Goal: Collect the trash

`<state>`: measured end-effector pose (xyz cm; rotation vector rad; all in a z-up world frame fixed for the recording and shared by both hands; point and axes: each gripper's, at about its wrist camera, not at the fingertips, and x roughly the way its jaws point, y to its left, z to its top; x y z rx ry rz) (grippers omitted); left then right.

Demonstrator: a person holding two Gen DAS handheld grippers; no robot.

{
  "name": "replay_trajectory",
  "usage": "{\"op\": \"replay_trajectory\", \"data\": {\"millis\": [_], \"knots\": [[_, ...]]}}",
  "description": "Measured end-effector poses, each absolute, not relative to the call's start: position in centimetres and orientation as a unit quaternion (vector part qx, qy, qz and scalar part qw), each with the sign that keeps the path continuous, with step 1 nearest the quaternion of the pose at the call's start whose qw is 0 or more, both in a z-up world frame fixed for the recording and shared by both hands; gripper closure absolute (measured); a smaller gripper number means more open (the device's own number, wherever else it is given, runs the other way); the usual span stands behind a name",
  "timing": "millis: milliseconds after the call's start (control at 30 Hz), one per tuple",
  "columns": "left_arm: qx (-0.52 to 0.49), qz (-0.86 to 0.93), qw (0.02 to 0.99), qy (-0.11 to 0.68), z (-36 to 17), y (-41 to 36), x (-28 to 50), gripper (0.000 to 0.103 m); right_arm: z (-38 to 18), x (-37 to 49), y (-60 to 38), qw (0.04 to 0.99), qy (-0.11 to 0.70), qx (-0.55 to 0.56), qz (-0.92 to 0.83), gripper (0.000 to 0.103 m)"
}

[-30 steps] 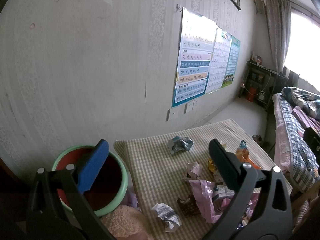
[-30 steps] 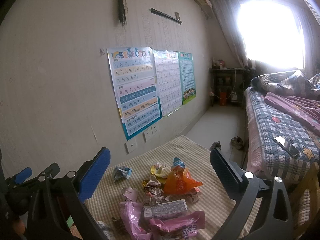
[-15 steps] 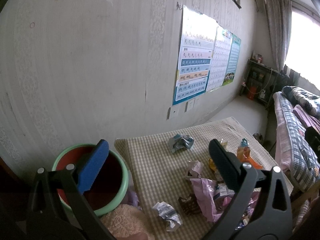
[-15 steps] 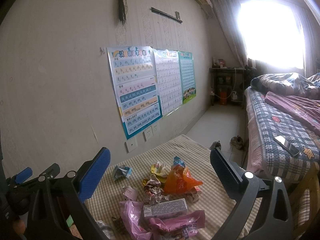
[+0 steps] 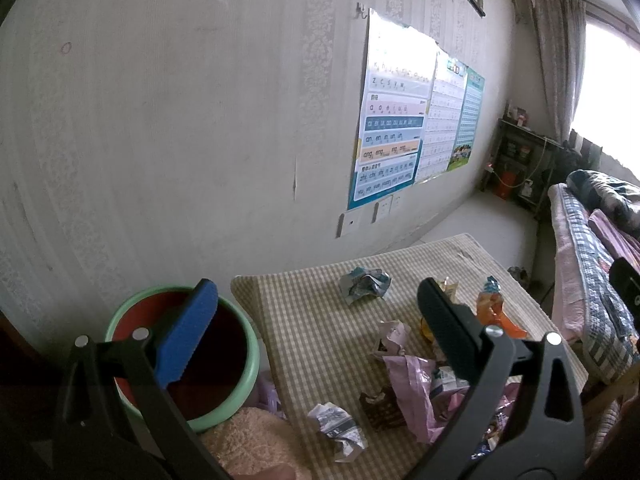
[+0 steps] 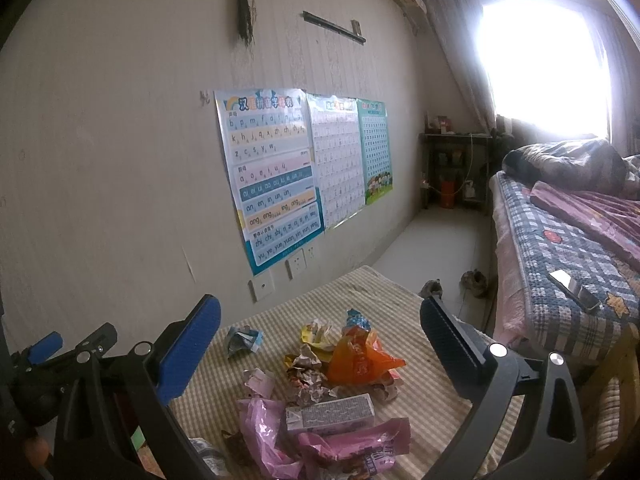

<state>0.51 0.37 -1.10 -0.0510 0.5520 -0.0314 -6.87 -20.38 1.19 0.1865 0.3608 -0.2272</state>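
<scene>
While crumpled wrappers (image 6: 316,364) are being left scattered on the checked counter (image 5: 320,320) beside the green-rimmed bin (image 5: 240,392), both the left hand-held gripper (image 5: 316,320) and right hand-held gripper (image 6: 320,344) are being held wide, empty.

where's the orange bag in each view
Left wrist: orange bag at right of centre on the checked table, just right of the gripper's right finger.
Right wrist: orange bag at centre, on top of the trash pile.
Shared landmark: the blue-grey crumpled wrapper lying alone nearer the wall.
</scene>
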Motion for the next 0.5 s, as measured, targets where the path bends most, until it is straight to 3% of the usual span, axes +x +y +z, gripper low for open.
{"op": "replay_trajectory", "data": {"millis": [500], "knots": [[0.012,-0.022,0.957,0.289,-3.3,0.9,0.7,0.005,-0.6,-6.7,-22.4,0.967,0.215,0.074,-0.113,0.007]]}}
